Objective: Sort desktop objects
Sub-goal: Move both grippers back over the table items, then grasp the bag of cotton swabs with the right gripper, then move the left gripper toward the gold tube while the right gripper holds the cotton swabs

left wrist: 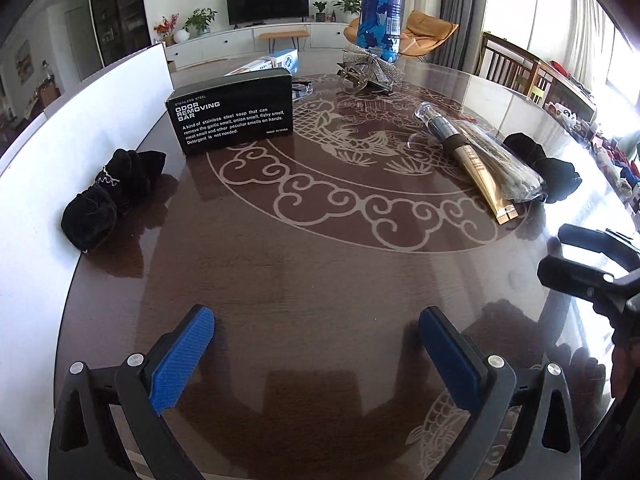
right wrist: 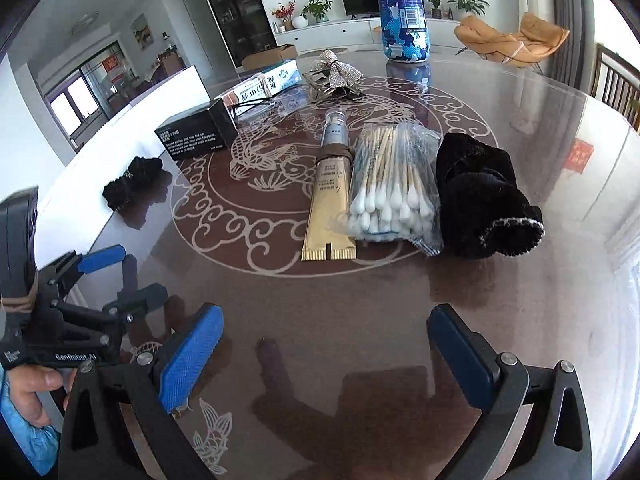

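A glossy round table (right wrist: 520, 320) with a carp motif is seen; at ten o'clock lies a black pouch (right wrist: 132, 178); the gold tube (right wrist: 332, 196), cotton swabs (right wrist: 392, 192) and second pouch (right wrist: 484, 200) at one o'clock; left gripper (left wrist: 316, 344) and right gripper (right wrist: 324, 344) are held wide apart, empty.

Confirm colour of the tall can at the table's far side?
Blue camouflage with white patches, on the tall can; right wrist view shows it best.

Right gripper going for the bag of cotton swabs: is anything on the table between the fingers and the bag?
Nothing visible. The right gripper is open over bare table, and the bag of cotton swabs lies ahead. The gold tube lies close along its left side and the black pouch on its right, neither in front.
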{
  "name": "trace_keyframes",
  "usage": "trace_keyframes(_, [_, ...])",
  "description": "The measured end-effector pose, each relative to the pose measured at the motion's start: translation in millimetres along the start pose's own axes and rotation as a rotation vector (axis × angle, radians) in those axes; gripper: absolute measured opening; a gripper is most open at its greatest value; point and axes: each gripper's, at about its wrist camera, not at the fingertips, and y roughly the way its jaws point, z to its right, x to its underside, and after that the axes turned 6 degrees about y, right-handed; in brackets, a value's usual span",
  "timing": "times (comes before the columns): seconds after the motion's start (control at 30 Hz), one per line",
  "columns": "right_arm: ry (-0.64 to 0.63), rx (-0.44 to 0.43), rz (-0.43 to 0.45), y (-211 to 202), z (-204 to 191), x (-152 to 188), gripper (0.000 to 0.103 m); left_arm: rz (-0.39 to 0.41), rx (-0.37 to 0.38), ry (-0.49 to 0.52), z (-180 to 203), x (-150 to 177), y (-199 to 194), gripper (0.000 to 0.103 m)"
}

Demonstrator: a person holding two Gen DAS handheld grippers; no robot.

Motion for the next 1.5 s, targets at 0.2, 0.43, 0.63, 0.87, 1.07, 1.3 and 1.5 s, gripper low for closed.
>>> trace_keyframes(0.2, [0.086,-0.068,-0.058,16.1,22.0,-47.5,0.092,-0.003,-0.011,0.003,0.3,-0.9,1.2,0.103])
trace_keyframes(0.43, [0.015,-0.002,-0.120,44.3,29.2,-94.5,0.073,-0.003,-0.011,0.003,0.1,-1.4,1.2,0.103])
trace_keyframes(0.63, [-0.105,-0.011,-0.149,52.2,10.9,-97.9,0.039,-0.003,-0.011,0.003,0.1,-1.3,1.1,0.103])
trace_keyframes(0.87, [-0.107,-0.027,-0.151,52.2,8.9,-86.2,0.030,-0.003,-0.011,0.003,0.1,-1.5,1.5,0.103])
trace_keyframes(1.07, [-0.261,-0.121,-0.184,53.7,-51.0,-55.4,0.030,-0.002,-0.001,0.005,-1.8,-2.1,2.0,0.103])
trace_keyframes(1.3, [-0.149,0.025,-0.069,25.0,-7.0,-41.4,0.030,0.024,0.036,-0.041,-8.6,-0.1,-1.8,0.103])
trace_keyframes(1.5, [-0.152,0.059,-0.038,18.6,5.9,-27.2,0.062,0.034,0.049,-0.058,-10.1,-0.2,-2.8,0.103])
